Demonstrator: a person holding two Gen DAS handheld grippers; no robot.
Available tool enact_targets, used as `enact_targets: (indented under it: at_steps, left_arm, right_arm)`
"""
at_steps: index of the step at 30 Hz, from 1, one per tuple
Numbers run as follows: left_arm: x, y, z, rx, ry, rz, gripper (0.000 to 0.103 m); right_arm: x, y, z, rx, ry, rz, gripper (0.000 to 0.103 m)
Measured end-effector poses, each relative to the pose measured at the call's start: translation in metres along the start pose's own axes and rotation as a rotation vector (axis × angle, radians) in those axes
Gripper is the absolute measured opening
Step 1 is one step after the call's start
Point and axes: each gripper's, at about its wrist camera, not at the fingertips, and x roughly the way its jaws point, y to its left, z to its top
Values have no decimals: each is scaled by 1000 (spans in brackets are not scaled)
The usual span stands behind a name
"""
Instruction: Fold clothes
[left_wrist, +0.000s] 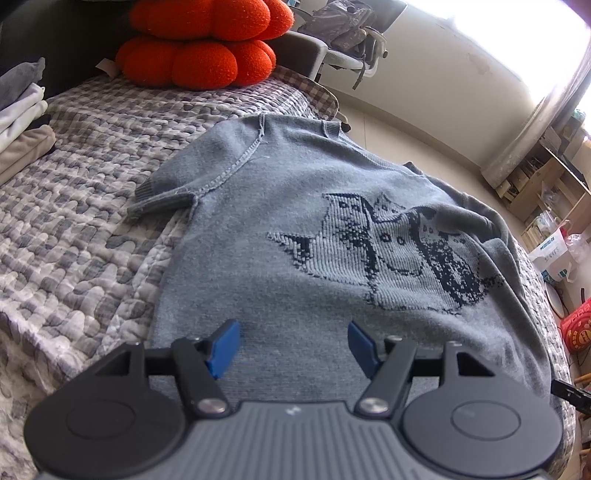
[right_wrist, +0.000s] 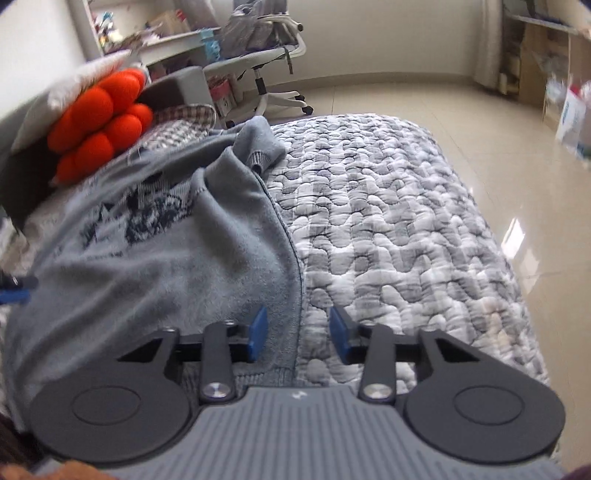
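A grey-blue knitted sweater (left_wrist: 280, 206) with a dark cat pattern lies spread on the quilted bed, neck end far from me. Its left sleeve is folded short beside the body. My left gripper (left_wrist: 293, 345) hovers open over the sweater's near hem, nothing between its blue pads. In the right wrist view the sweater (right_wrist: 177, 258) shows its right side folded inward, the sleeve cuff lying near the top. My right gripper (right_wrist: 298, 332) stands open over the sweater's right edge seam, which runs between the pads without being pressed.
Grey-white patterned quilt (right_wrist: 399, 229) covers the bed. An orange lumpy cushion (left_wrist: 199, 44) sits at the head. Folded clothes (left_wrist: 22, 122) are stacked at far left. An office chair (right_wrist: 266, 62) and shelves stand beyond, on a shiny tiled floor (right_wrist: 517, 184).
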Motion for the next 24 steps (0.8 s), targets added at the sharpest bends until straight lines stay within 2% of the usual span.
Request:
enact_targets:
  at_steps: [3,7,10,11,13,15,24]
  left_arm:
    - [0,0,0,-1,0,0,67]
    - [0,1,0,-2,0,1,67]
    - [0,1,0,-4,-1,3,67]
    - [0,1,0,-4,-2,4,67]
    - [0,1,0,-4,-4,6,67]
    - [0,0,0,-5,-6,7,67]
    - [0,-9,8,6,-17,24,75]
  right_arm:
    - [1,0,0,-8,11,10,5]
    - [1,-3,0,18,17,-3,4]
    - [0,-8,3,62,-1,10,11]
    - [0,-10,4,80,-7,16,19]
    - [2,-15,8,111,-8,27,22]
    - [3,-19,12,143,-11,39,43]
    - [13,-16,47,185,-19,48,46]
